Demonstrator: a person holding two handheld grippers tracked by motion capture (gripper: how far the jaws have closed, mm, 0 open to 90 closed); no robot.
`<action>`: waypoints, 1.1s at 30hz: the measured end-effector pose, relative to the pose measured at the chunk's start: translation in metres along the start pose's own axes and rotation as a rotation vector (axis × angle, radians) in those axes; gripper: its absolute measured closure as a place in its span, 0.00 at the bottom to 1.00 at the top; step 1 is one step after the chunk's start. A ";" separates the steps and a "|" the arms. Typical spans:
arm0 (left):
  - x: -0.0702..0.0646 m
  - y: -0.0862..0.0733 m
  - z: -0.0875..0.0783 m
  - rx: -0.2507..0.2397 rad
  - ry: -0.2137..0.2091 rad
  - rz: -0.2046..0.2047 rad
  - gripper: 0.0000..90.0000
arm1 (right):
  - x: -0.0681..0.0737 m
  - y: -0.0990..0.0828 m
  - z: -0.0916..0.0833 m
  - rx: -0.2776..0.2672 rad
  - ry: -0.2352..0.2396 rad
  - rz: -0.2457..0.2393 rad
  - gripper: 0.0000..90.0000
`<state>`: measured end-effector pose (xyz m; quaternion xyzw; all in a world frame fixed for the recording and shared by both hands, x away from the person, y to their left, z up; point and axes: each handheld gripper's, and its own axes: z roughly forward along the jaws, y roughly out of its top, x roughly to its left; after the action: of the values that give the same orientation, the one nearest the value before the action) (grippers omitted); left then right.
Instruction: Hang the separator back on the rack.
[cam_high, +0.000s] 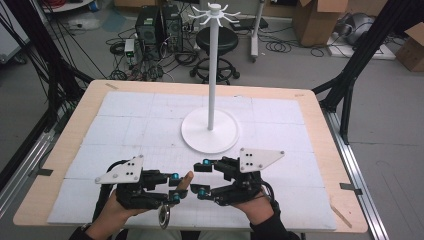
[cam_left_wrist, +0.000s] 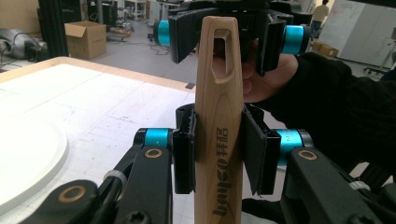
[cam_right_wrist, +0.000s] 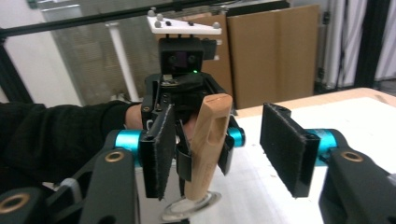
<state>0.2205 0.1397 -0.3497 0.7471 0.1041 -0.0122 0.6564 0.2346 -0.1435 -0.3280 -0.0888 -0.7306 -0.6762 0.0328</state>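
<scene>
Below, the left tool (cam_left_wrist: 217, 158) hides the wooden handle's (cam_left_wrist: 218, 93) probably metal end.

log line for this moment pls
left gripper: shut on wooden handle | right gripper: open, jaws either side of handle tip, not touching | hanger stand: bare

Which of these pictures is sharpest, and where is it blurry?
Left gripper view: the wooden handle is crisp, its lettering readable; the room behind is soft. Right gripper view: the near pads look fuzzy. High view: even light, coarse detail, faint shadows under the white stand.
</scene>
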 end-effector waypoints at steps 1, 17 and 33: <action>-0.001 0.000 0.000 -0.002 -0.005 0.001 0.75 | 0.000 0.001 0.002 -0.004 0.014 -0.003 0.54; -0.003 0.003 -0.001 -0.013 -0.077 0.008 0.75 | 0.001 0.007 0.014 -0.002 0.127 -0.022 0.77; 0.000 0.002 -0.004 -0.033 -0.087 -0.026 0.72 | 0.011 0.016 0.022 0.022 0.051 -0.001 0.79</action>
<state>0.2208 0.1434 -0.3469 0.7336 0.0854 -0.0515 0.6722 0.2279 -0.1199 -0.3123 -0.0708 -0.7369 -0.6702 0.0522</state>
